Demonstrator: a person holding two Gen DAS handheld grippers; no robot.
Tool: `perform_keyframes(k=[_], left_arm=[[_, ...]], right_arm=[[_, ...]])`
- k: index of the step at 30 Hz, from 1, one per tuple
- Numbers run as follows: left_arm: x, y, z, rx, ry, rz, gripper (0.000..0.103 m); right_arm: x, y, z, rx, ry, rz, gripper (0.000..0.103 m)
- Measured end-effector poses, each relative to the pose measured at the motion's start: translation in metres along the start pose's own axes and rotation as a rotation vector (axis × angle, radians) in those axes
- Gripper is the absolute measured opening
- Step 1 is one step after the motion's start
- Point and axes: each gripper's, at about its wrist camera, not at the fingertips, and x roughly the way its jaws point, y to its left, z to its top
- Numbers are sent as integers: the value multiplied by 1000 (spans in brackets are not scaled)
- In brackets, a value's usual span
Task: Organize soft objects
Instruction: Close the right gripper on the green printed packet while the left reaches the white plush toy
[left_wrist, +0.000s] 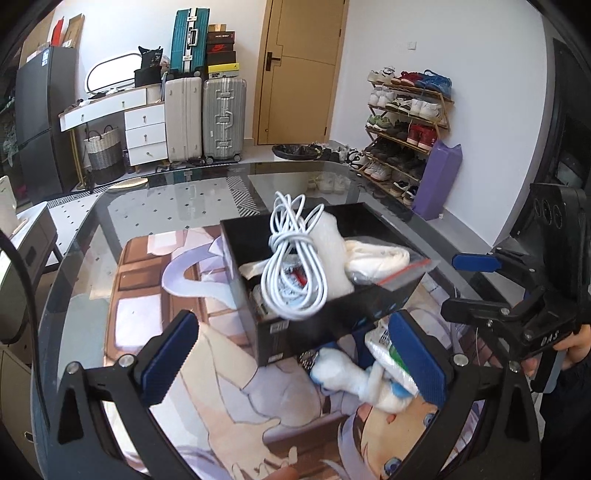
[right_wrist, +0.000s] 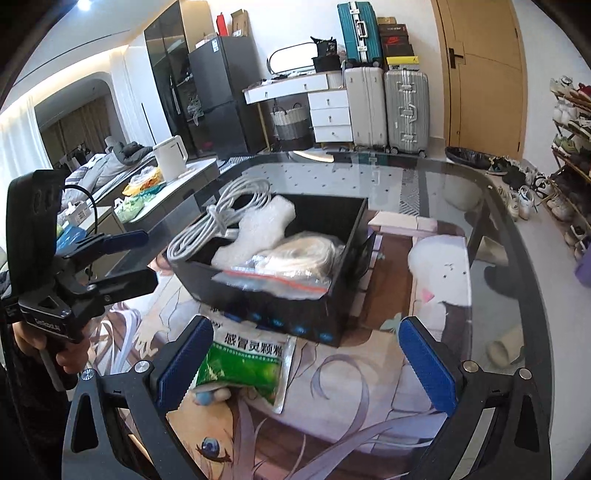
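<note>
A black box (left_wrist: 332, 317) stands on a printed mat. It holds a bubble-wrap piece (left_wrist: 332, 251), a white cloth roll (left_wrist: 376, 258) and a zip bag (right_wrist: 273, 280). A white cable coil (left_wrist: 295, 273) lies over the box's near corner. My left gripper (left_wrist: 295, 365) is open and empty, just short of the box. A white-and-blue plush toy (left_wrist: 347, 376) and a green sachet (right_wrist: 247, 365) lie in front of the box. My right gripper (right_wrist: 306, 365) is open, and the sachet lies flat beside its left pad (right_wrist: 181, 365), which does not press on it.
The printed mat (right_wrist: 369, 387) covers a glass table (right_wrist: 498, 206) with a rounded edge. A white kettle (right_wrist: 170, 157) stands on a side counter to the left. A shoe rack (left_wrist: 406, 122) and a purple bag (left_wrist: 439, 181) are beyond the table's far right.
</note>
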Motion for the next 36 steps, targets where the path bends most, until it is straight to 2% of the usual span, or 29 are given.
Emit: perform_keyframes(k=[7,11,20,26,34,36], left_arm=[[-8,3,-9,-18,-4,15,103],[-4,1,-16,1,13,48,103],[5,2,-24,5,49,46,103],[9,5,-25,-5,59,43,103],[14,2,-28,7,78,36,103],[15,1,-28,11,79,34,103]], right_arm=[[2,1,-6,18,12,19,102],[8,5,-9,11,37,33,102],[32,21,-17,-6,112,84,102],[39,32,-20,-22,117,105,102],[54,27,-25,16,170,110,102],[57,27,-25,31,176,137,102]])
